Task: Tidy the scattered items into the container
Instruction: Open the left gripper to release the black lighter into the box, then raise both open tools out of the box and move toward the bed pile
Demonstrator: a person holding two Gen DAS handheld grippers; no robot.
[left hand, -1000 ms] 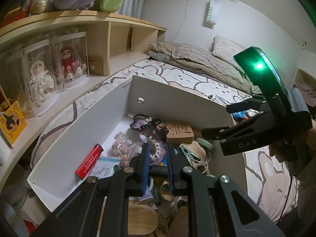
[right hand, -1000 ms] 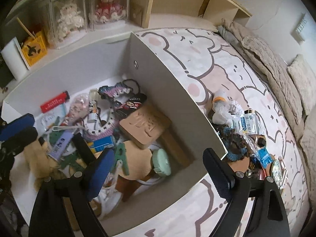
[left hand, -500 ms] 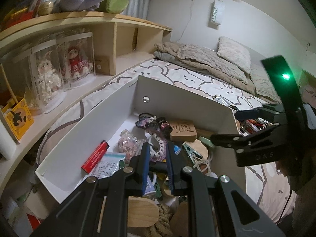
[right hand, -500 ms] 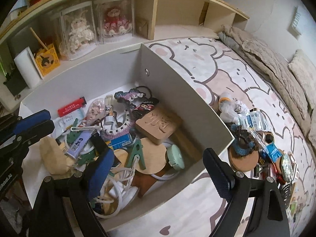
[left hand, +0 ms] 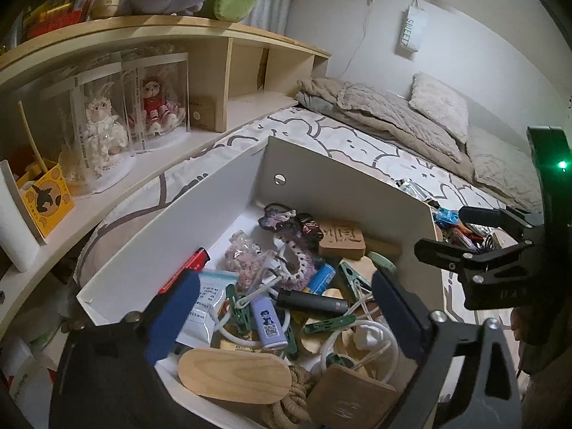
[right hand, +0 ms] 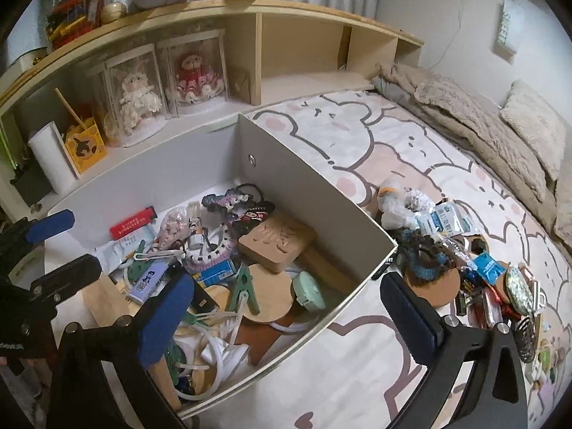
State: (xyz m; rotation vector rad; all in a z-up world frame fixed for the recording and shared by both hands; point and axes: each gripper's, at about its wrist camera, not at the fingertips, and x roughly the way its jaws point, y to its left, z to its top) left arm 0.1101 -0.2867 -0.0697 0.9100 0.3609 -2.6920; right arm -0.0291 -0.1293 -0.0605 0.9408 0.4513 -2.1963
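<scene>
Hovering over the white storage box (left hand: 228,193), the left gripper (left hand: 286,307) shows in its own wrist view with both blue-padded fingers (left hand: 171,314) spread wide; its jaws have just been opening and nothing is clamped between them. Under the gap lie a black cylindrical tube (left hand: 311,302), a lavender lighter (left hand: 268,325), green clothespins (left hand: 329,323) and a loop of white cable (left hand: 361,354). Nearer the camera a rounded wooden board (left hand: 234,375) and a coil of rope (left hand: 291,397) rest against the box's near wall. Further in are a red lighter (left hand: 186,268), a carved wooden block (left hand: 341,237) and a crocheted band (left hand: 296,261). At the right edge the right gripper (left hand: 454,228) reaches past the box's side wall, over small items on the bedsheet (left hand: 357,150).

From the right wrist view, the right gripper (right hand: 286,316) straddles the box's right-hand wall (right hand: 321,207), one finger (right hand: 168,318) over the contents and the other above the bear-print bedsheet (right hand: 357,350). Its jaws have just been opening further, stand wide, and hold nothing. The scattered items (right hand: 464,261) not yet tidied lie in a heap on the sheet just right of the box: a round cork coaster (right hand: 434,286), blue packets (right hand: 484,266), a plastic bag (right hand: 397,203). Inside the box a mint round case (right hand: 309,291) sits by a round wooden disc (right hand: 271,293). The left gripper (right hand: 64,243) shows at the left edge, fingers apart.
</scene>
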